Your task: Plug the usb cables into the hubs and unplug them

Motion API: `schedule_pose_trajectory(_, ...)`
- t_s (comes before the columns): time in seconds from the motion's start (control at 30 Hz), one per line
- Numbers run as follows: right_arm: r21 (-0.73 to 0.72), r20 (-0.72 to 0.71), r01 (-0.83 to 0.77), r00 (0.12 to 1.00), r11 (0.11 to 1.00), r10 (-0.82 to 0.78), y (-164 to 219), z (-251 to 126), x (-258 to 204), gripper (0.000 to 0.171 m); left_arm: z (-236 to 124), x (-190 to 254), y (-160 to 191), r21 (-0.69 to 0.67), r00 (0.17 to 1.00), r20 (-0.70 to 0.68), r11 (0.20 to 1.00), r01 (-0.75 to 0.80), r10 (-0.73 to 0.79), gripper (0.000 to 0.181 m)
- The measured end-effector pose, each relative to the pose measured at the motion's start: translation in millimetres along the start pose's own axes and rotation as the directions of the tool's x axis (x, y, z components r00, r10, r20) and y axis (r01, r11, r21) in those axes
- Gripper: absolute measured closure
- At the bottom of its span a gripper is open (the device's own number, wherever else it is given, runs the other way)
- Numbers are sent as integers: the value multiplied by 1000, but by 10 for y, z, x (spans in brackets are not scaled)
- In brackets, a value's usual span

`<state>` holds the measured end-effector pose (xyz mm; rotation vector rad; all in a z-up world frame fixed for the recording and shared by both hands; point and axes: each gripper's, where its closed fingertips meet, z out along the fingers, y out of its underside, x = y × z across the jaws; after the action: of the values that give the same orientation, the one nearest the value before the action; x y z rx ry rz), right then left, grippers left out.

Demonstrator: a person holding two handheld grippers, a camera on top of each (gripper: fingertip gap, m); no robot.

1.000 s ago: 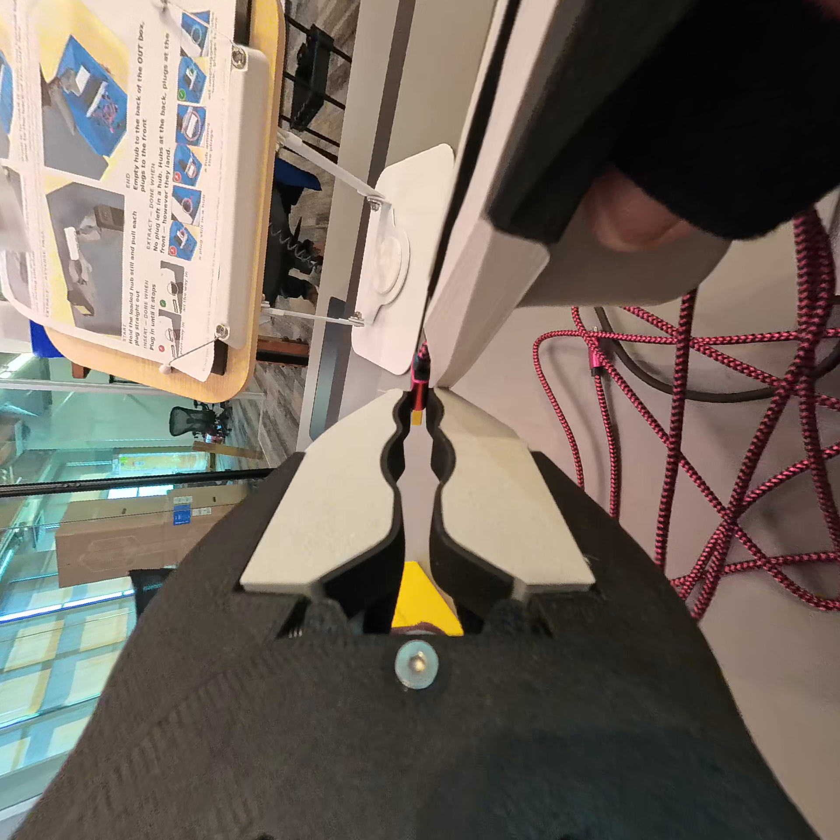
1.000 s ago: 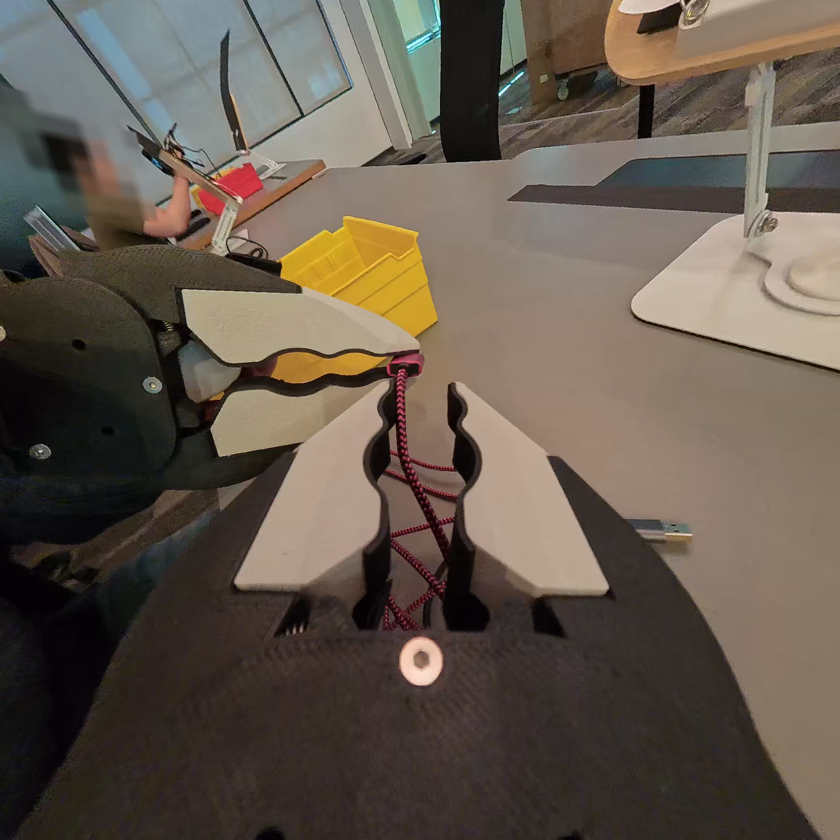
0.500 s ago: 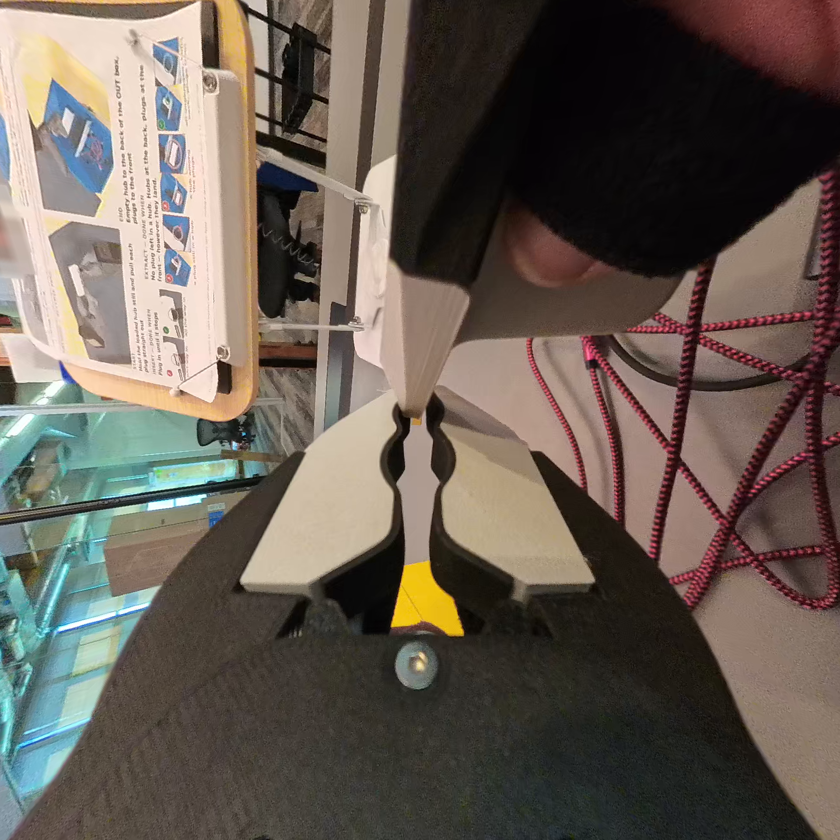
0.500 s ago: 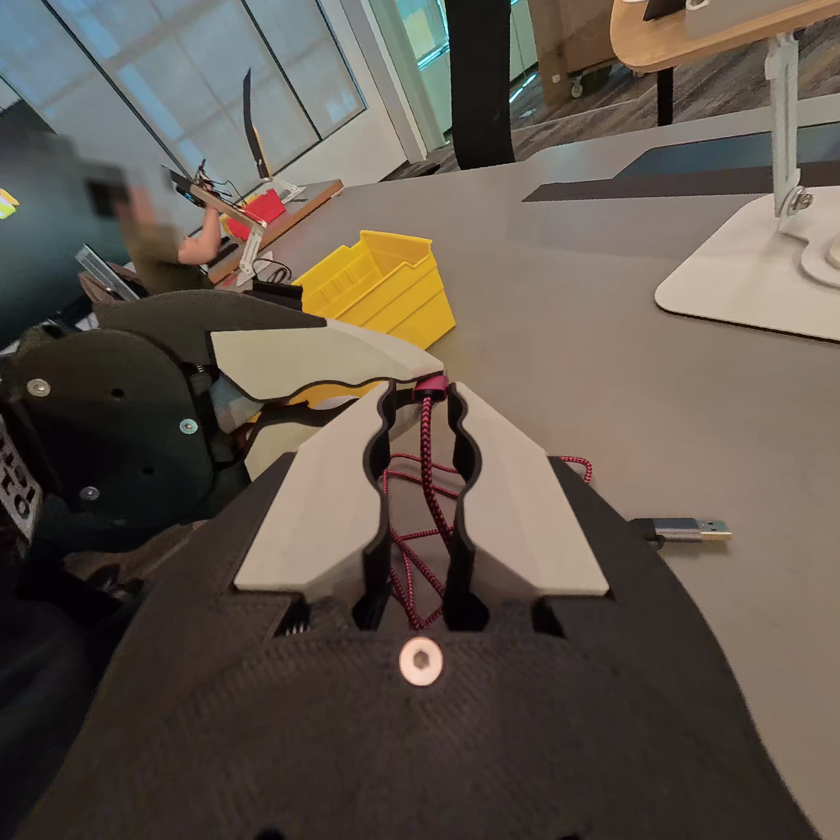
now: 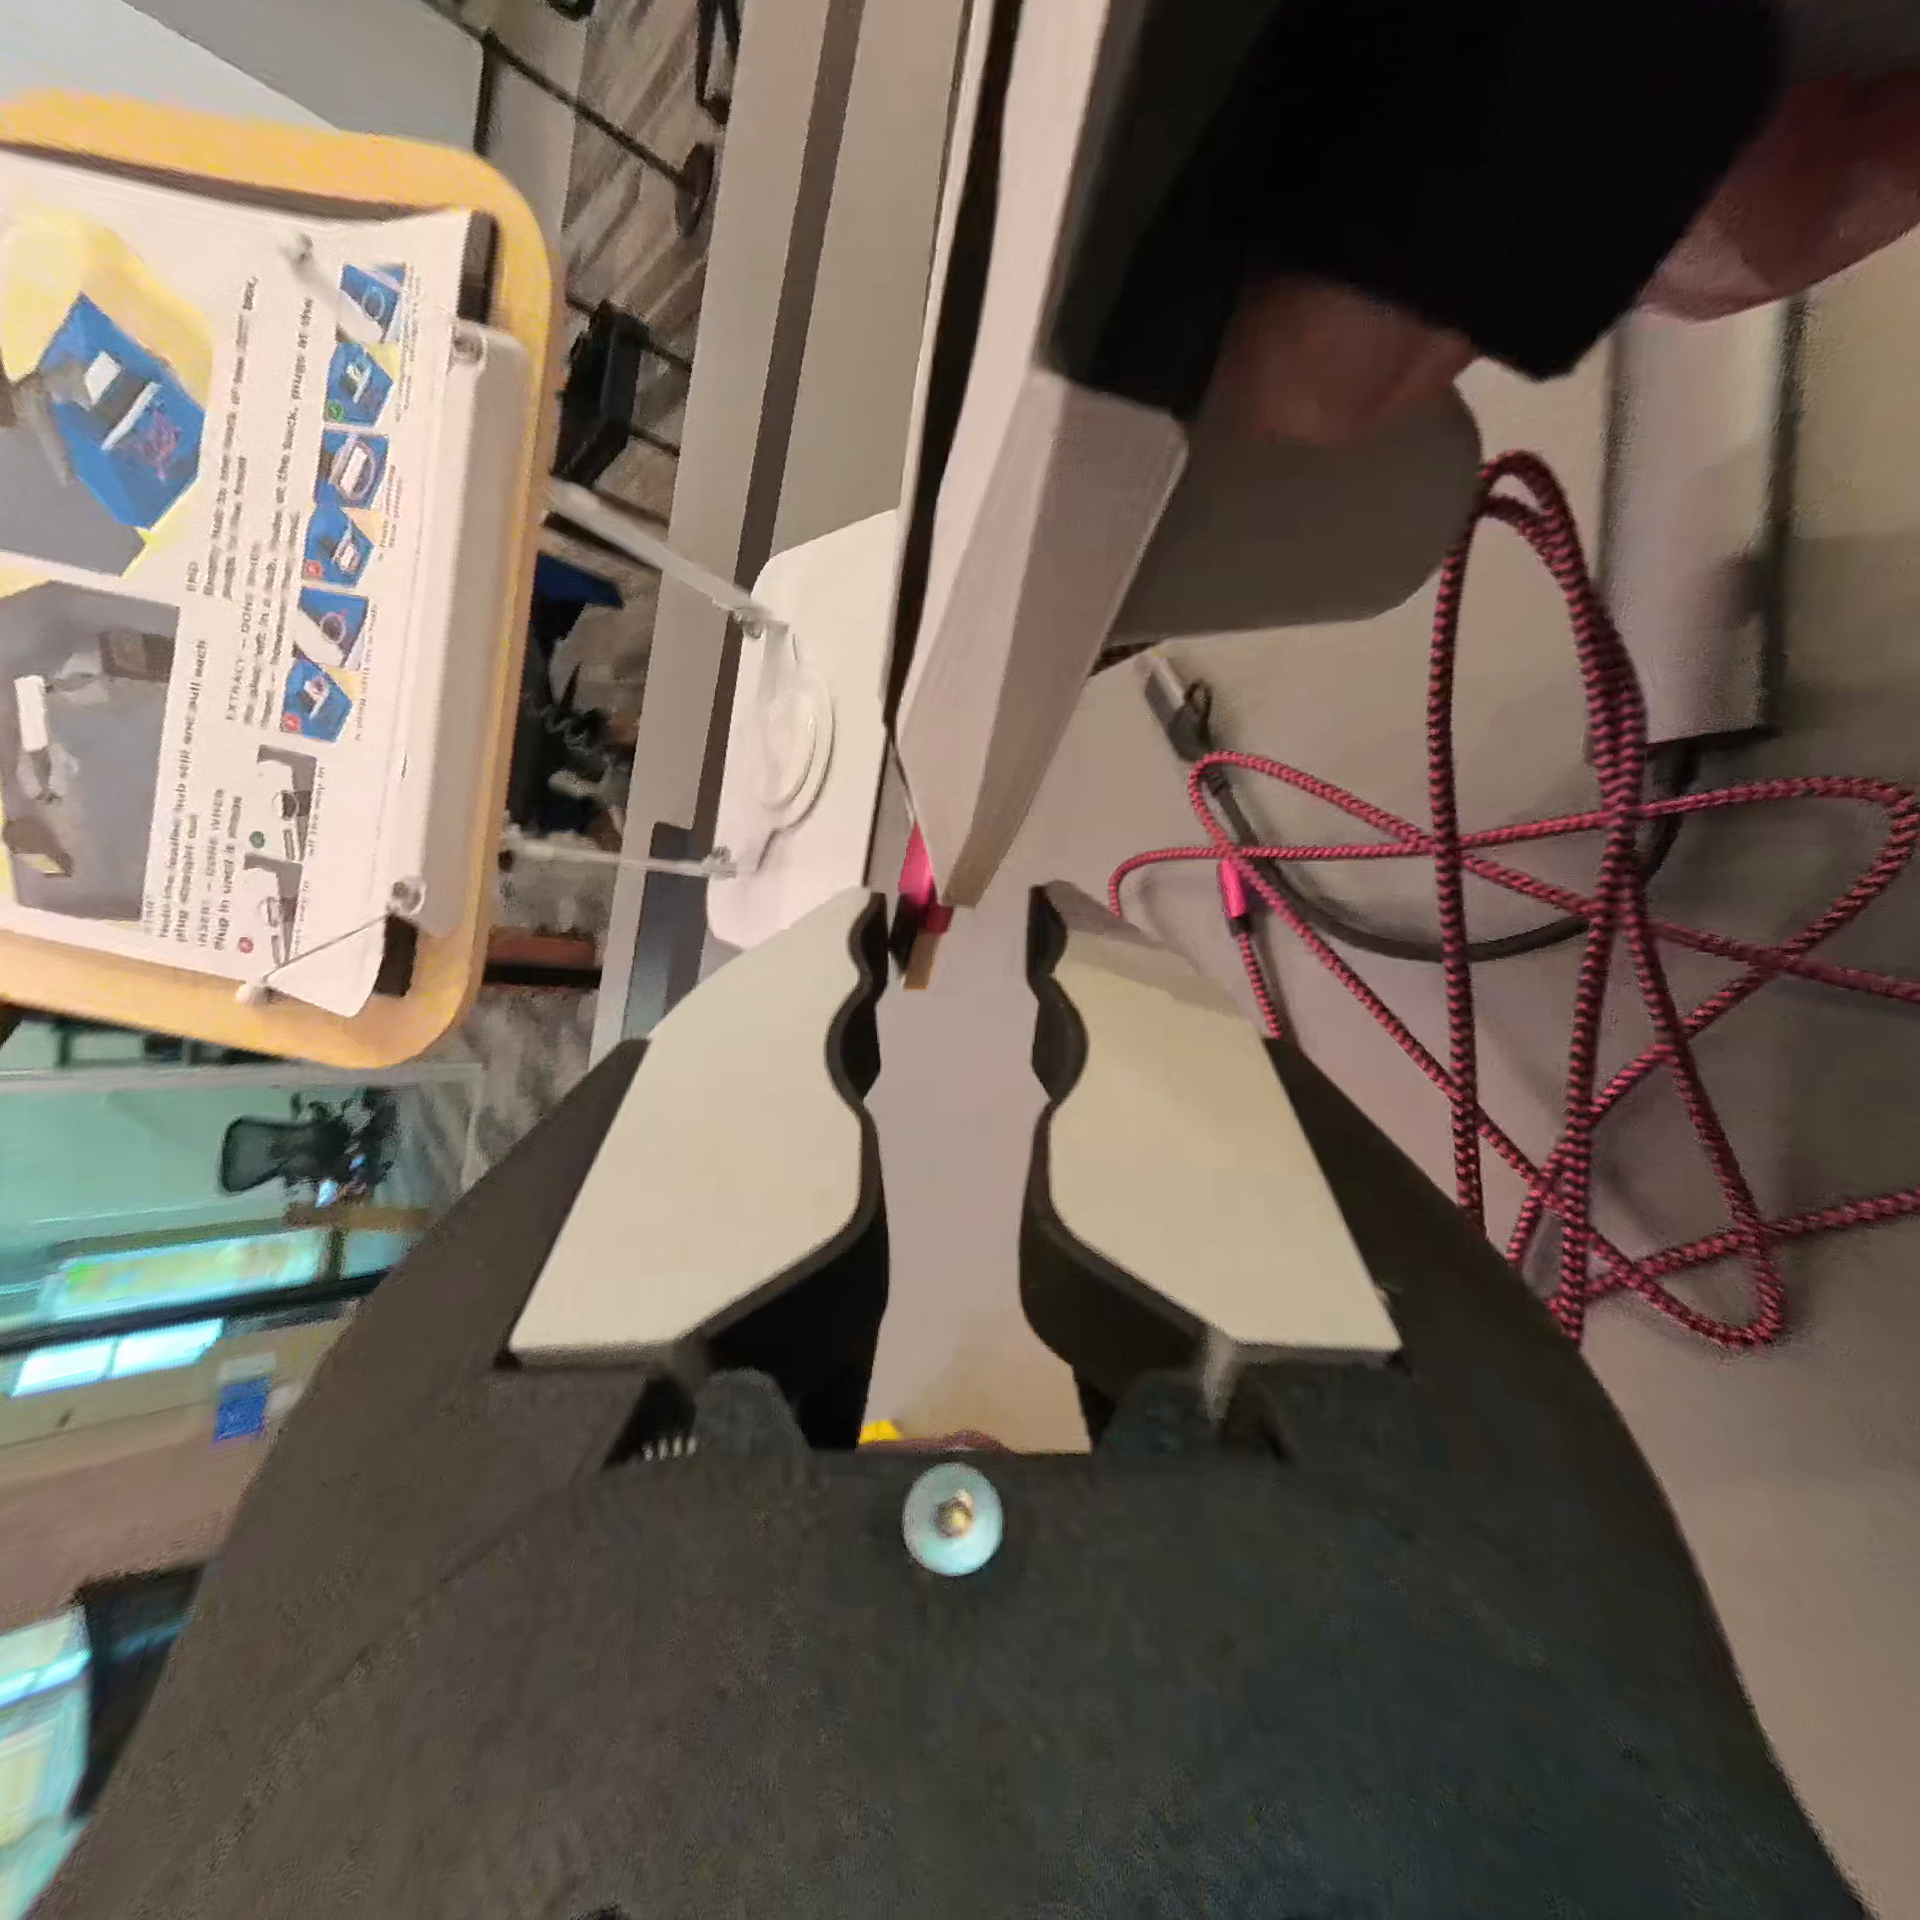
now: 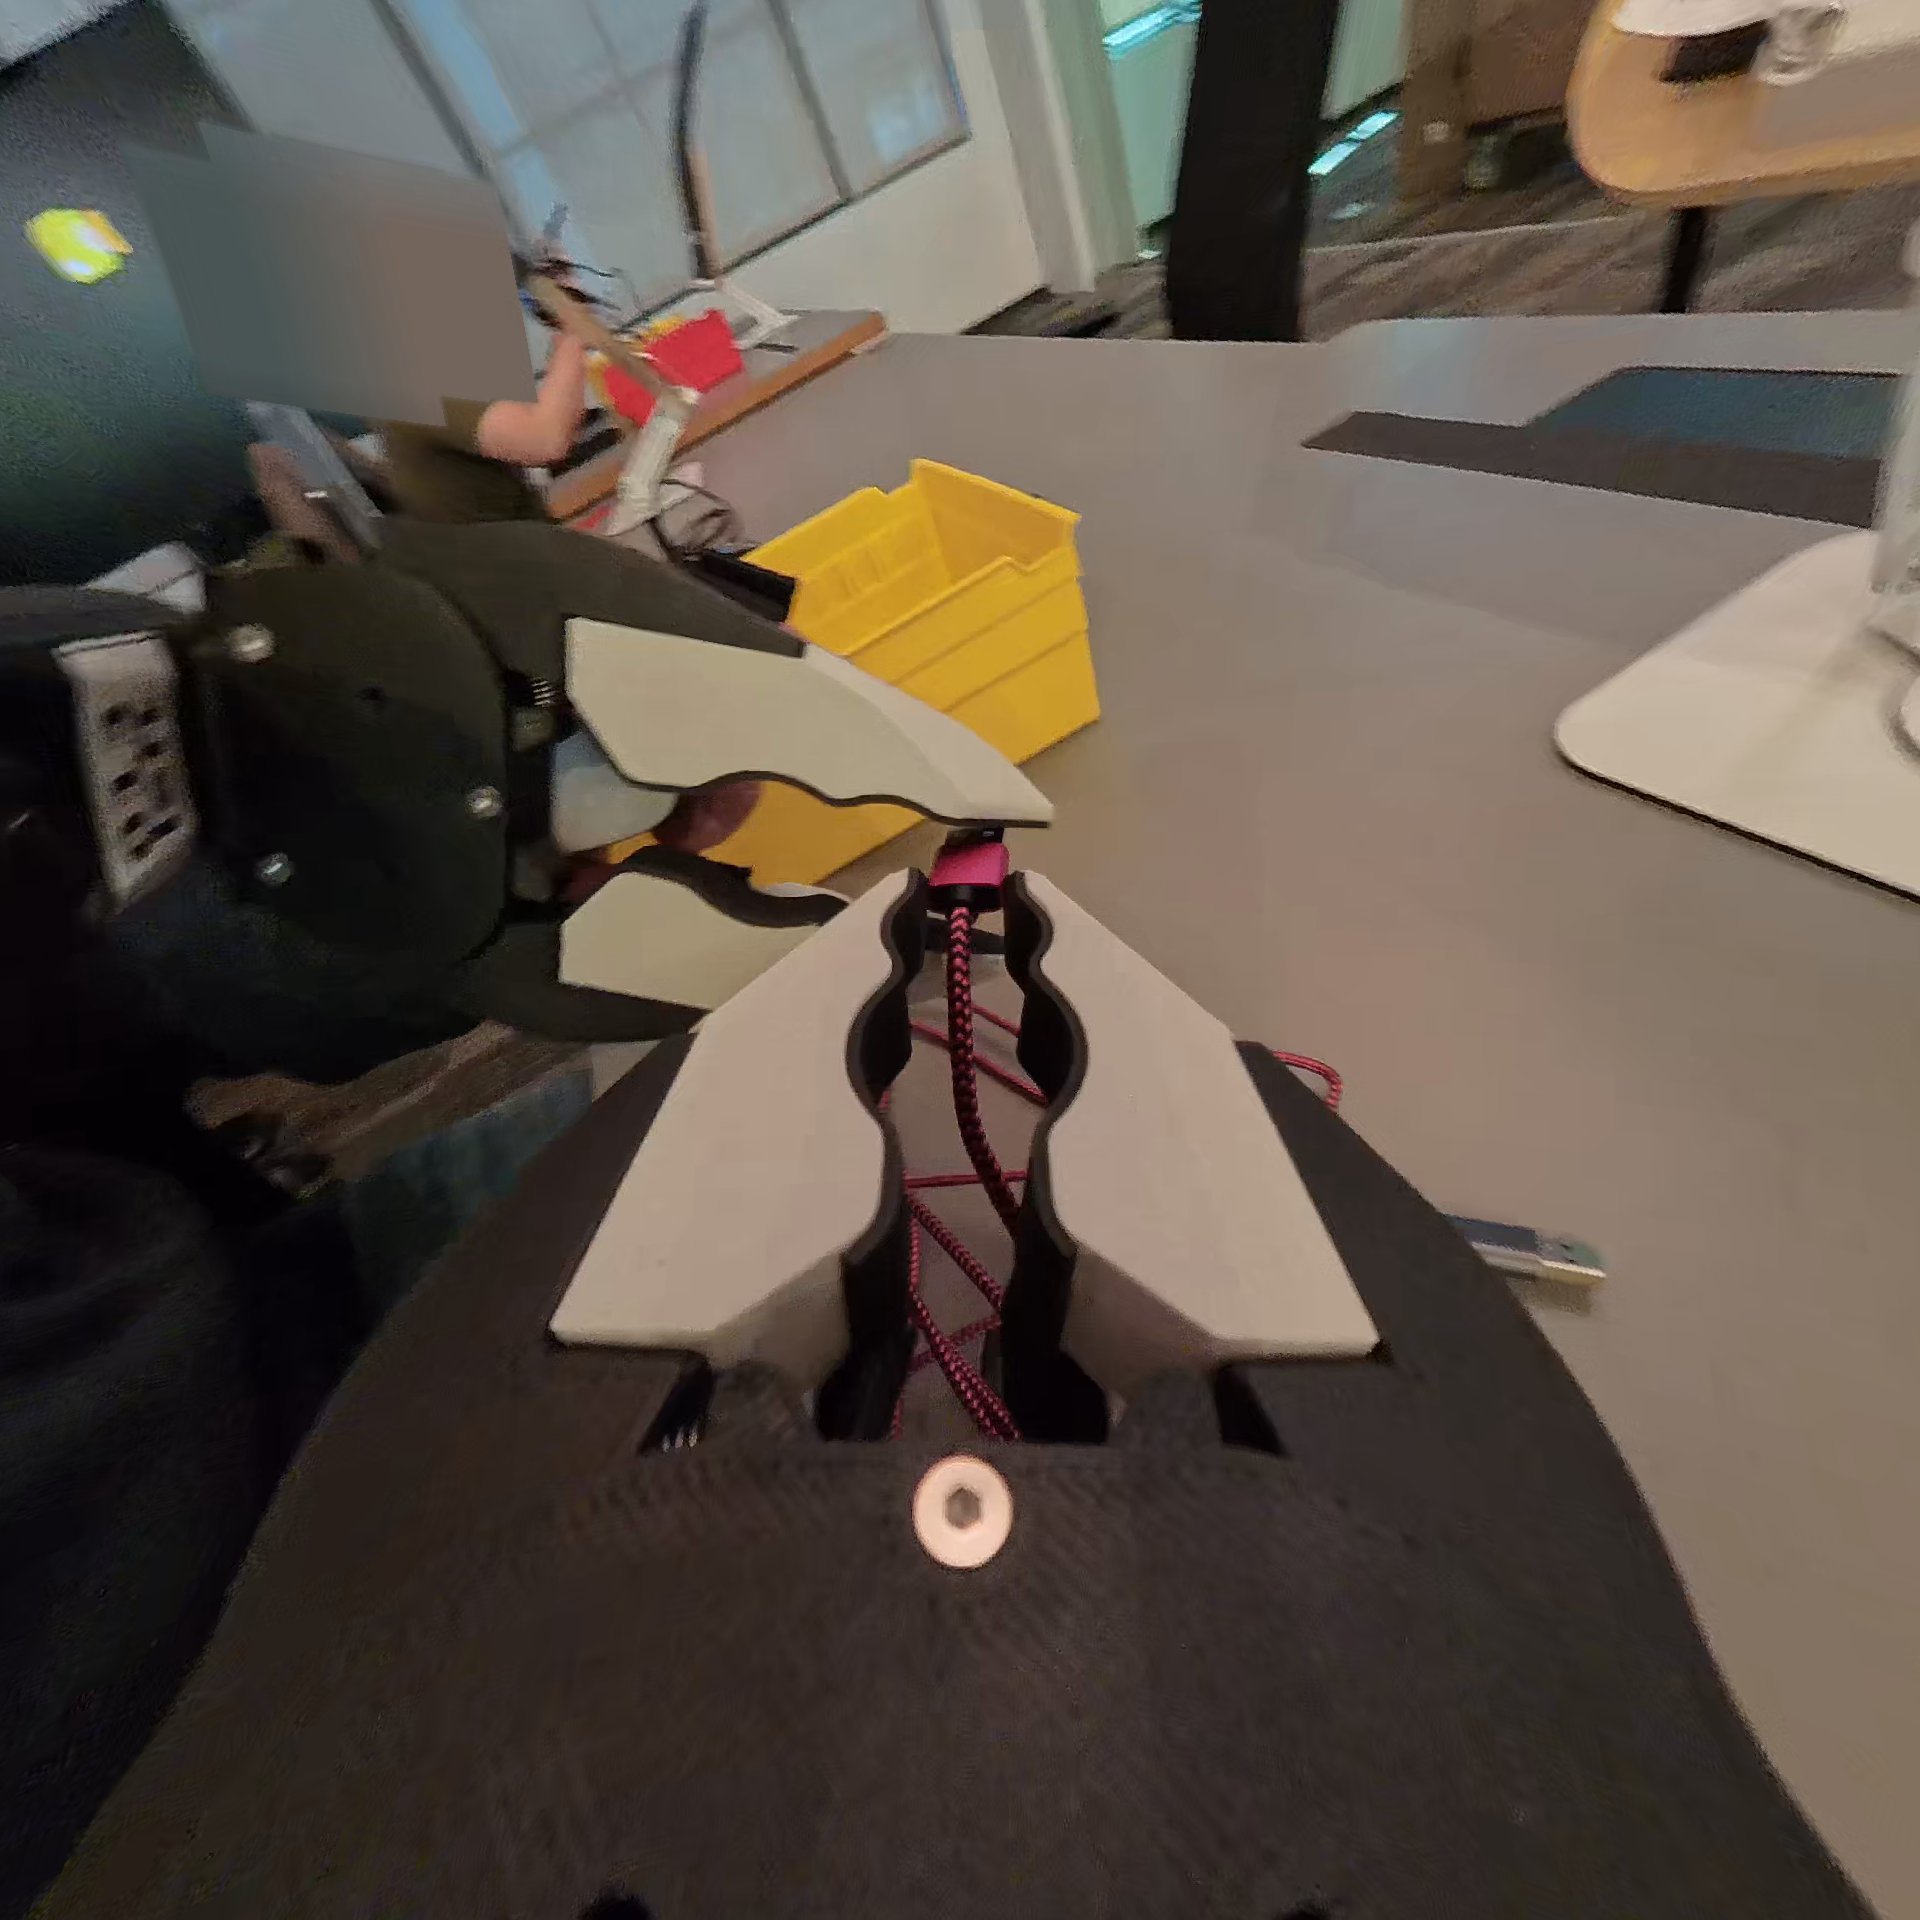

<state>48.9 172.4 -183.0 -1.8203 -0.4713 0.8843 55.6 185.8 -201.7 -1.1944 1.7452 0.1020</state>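
A pink USB plug (image 6: 968,864) on a pink-and-black braided cable (image 6: 961,997) sits between the tips of my right gripper (image 6: 964,883), which is shut on it. In the left wrist view the plug (image 5: 920,914) pokes out below the right gripper's finger (image 5: 1029,644). My left gripper (image 5: 956,904) is open around the plug's metal tip, the jaws standing apart from it. In the right wrist view its upper finger (image 6: 790,727) reaches over the plug. More braided cable (image 5: 1621,727) lies tangled on the grey table (image 6: 1351,935).
A yellow bin (image 6: 935,623) stands behind the left gripper. A white stand base (image 6: 1745,727) is at the right, holding an instruction sheet (image 5: 208,571) on a board. A silver USB plug (image 6: 1538,1252) lies on the table. A blurred grey block (image 5: 1683,520) lies by the tangle. Less than 4 cm separates the two grippers' tips.
My left gripper was shut on the plug's tip and has opened. My right gripper has closed in on the pink plug body and holds it.
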Motion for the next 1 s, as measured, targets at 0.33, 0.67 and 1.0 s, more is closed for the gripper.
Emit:
schedule_pose_trajectory(0.33, 53, 51, -6, 999, 999, 4, -91, -52, -95, 158, -97, -103, -109, -7, 996, 87, 1000, -23, 23, 175)
schedule_pose_trajectory(0.67, 72, 77, -61, 995, 996, 56, -63, -37, -117, 158, -108, -67, -137, -50, 994, 108, 999, -10, 16, 175)
schedule_pose_trajectory(1.0, 105, 101, -54, 994, 993, 43, -164, -229, -46, 158, -193, -238, -51, 46, 991, 67, 993, 112, -115, 152)
